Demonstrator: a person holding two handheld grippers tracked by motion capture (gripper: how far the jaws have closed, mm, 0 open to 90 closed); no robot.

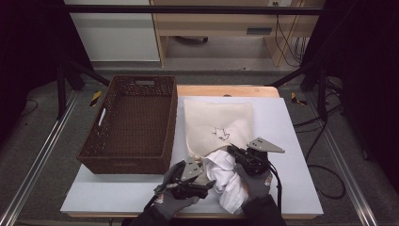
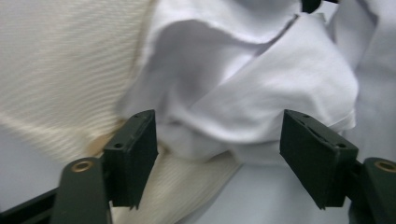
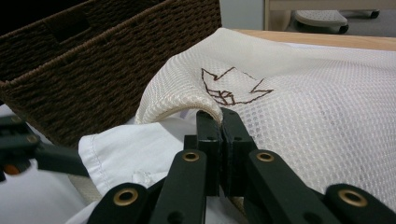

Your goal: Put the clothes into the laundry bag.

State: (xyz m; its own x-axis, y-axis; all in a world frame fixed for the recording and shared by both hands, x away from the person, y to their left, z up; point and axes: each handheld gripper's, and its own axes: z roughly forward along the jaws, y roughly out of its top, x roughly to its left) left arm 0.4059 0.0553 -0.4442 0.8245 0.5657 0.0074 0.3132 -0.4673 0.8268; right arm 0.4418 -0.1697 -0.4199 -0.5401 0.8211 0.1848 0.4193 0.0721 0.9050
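A white garment is being stuffed into a cream mesh laundry bag that lies on the pale sheet covering the table, just right of a brown woven basket. Part of the garment is already inside the mouth of the bag, while a good deal of it spills out toward the person at the near edge, so the job looks roughly halfway done

The right gripper has its jaws pressed together on the upper rim of the bag's mouth, lifting that edge so the opening gapes; in the right gripper view the mesh lip curls over the pinched jaws and the garment sits just beneath it. The left gripper has its jaws well apart, with nothing pressed between them; in the left gripper view the bunched white cloth lies just ahead of the two pads, with the cream bag at the left

As I judge it, the next move calls for the left gripper to close on a fresh fold of the loose cloth and push it deeper into the bag, while the right keeps the rim raised. The risk is the cloth catching on the mesh lip or the opening sagging shut
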